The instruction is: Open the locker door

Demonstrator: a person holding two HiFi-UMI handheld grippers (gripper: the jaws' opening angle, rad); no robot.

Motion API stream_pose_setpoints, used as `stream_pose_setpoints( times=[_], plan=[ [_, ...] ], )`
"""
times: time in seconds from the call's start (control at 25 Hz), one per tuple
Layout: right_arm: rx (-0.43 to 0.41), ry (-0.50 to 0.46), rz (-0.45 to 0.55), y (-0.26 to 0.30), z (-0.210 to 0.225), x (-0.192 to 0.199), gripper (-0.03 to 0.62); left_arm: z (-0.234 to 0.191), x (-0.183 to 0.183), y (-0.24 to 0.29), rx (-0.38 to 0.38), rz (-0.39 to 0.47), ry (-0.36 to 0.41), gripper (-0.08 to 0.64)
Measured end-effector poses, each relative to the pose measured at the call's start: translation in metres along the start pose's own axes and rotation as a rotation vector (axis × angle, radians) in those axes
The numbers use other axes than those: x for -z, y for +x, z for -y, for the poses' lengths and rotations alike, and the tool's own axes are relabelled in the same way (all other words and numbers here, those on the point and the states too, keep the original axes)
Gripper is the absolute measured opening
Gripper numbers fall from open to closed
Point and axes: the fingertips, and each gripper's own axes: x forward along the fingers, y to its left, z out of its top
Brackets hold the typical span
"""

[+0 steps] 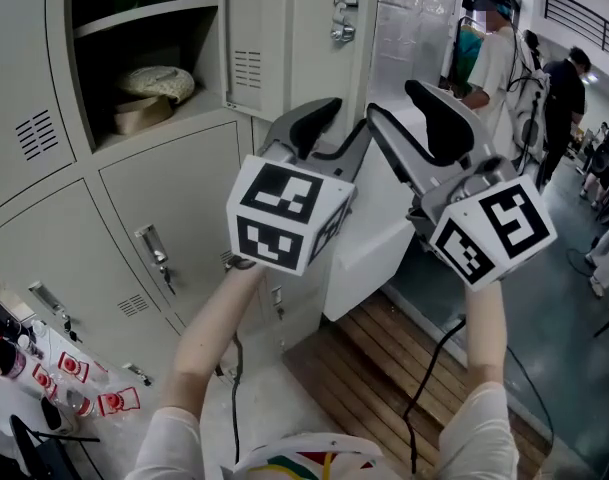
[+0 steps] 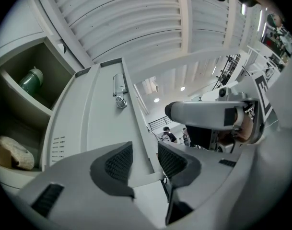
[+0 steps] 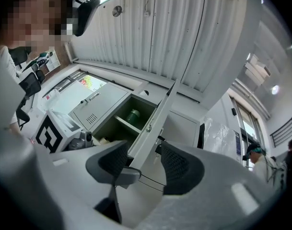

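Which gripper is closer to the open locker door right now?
Left. The left gripper has the lower edge of the locker door between its open jaws. The right gripper is off to the door's right, clear of it.

The pale grey painted metal locker door (image 1: pixel 284 28) looked smooth and matt. Its small silver metal latch (image 1: pixel 344 31) was shiny. The brown wooden slat floor (image 1: pixel 384 358) looked dull and a bit rough. The black pads (image 2: pixel 119 163) on the grey plastic left gripper (image 2: pixel 141 155) were bumpy with tiny dots, and its plastic body was smooth. The green bottle (image 2: pixel 31 79) looked glossy.
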Motion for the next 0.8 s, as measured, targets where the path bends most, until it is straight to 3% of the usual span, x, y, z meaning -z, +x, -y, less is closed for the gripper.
stream_pose_setpoints(
  times=[0.4, 0.8],
  plan=[
    [0.046, 0.000, -0.029, -0.018, 0.022, 0.011, 0.210, 0.000, 0.009, 0.026, -0.030, -0.027, 0.006, 0.156],
    [0.056, 0.016, -0.072, -0.021, 0.018, 0.029, 0.208, -0.004, 0.012, 0.033, -0.009, -0.036, -0.039, 0.160]
  ],
)
